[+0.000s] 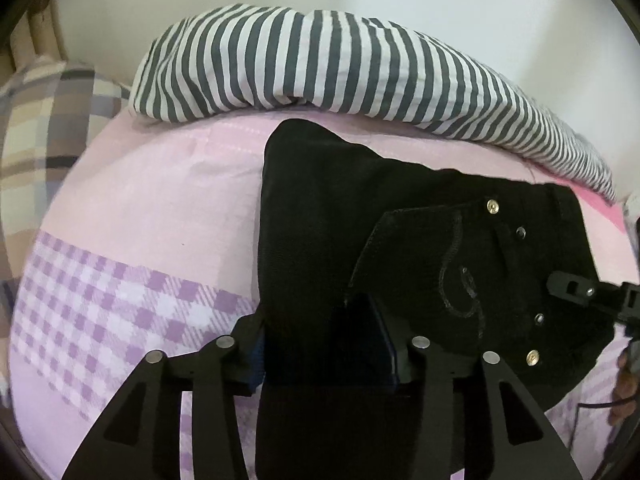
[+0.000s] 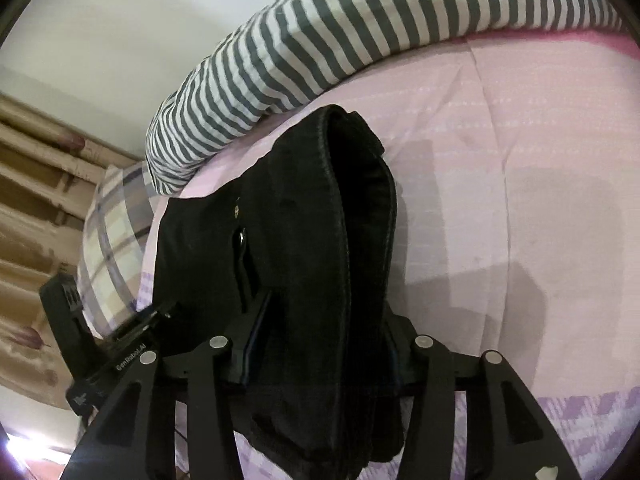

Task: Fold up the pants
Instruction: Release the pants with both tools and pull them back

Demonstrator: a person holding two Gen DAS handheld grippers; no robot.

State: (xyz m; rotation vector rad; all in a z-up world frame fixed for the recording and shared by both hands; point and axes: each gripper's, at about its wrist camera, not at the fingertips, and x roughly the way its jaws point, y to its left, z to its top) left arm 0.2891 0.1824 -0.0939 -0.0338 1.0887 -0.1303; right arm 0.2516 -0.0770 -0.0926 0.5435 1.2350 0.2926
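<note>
Black pants (image 1: 400, 220) lie folded on a pink bed sheet (image 1: 160, 200), the back pocket with rivets facing up. My left gripper (image 1: 326, 348) is shut on the near edge of the pants. In the right wrist view the pants (image 2: 320, 240) hang bunched from my right gripper (image 2: 320, 344), which is shut on the waistband end. The right gripper also shows at the right edge of the left wrist view (image 1: 580, 290). The left gripper shows at the lower left of the right wrist view (image 2: 100, 352).
A grey and white striped duvet (image 1: 320, 60) lies rolled along the far side of the bed by a white wall. A plaid pillow (image 1: 44, 128) sits at the left. Beige curtains (image 2: 36, 200) hang beyond it. The sheet has a purple check band (image 1: 100, 300).
</note>
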